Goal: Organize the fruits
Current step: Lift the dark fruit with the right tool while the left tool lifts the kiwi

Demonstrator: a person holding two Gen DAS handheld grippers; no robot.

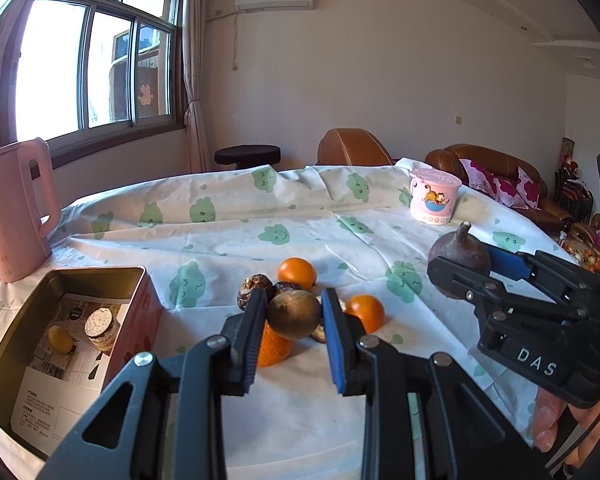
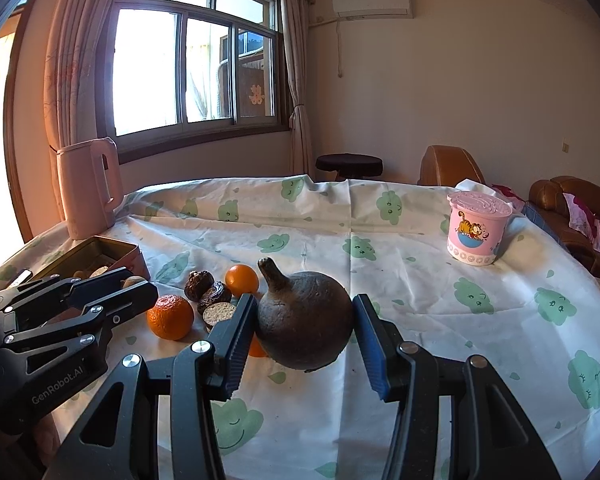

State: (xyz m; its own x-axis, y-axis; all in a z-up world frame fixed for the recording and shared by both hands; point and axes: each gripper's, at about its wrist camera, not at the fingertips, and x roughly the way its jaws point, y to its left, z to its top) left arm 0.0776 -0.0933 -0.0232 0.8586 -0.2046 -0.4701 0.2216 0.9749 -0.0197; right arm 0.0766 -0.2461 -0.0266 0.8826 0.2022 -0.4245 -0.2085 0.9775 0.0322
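Observation:
My left gripper (image 1: 294, 320) is shut on a small round brown-green fruit (image 1: 294, 314), held just in front of the fruit pile. That pile holds three oranges (image 1: 297, 273) and several dark wrinkled dried fruits (image 1: 254, 286) on the cloth. My right gripper (image 2: 304, 330) is shut on a large dark pear-shaped fruit (image 2: 304, 320) with its stem up. I cannot tell whether it rests on the cloth. Each gripper shows in the other's view: the right gripper (image 1: 460, 268) at the right, the left gripper (image 2: 138, 280) at the left. An open tin box (image 1: 80, 344) holds a yellow fruit (image 1: 60, 338).
A pink kettle (image 1: 16, 208) stands at the table's far left behind the tin. A pink cartoon cup (image 2: 476, 228) with a lid stands at the far right. The table wears a white cloth with green clouds (image 2: 420, 280). A stool and brown sofas lie beyond.

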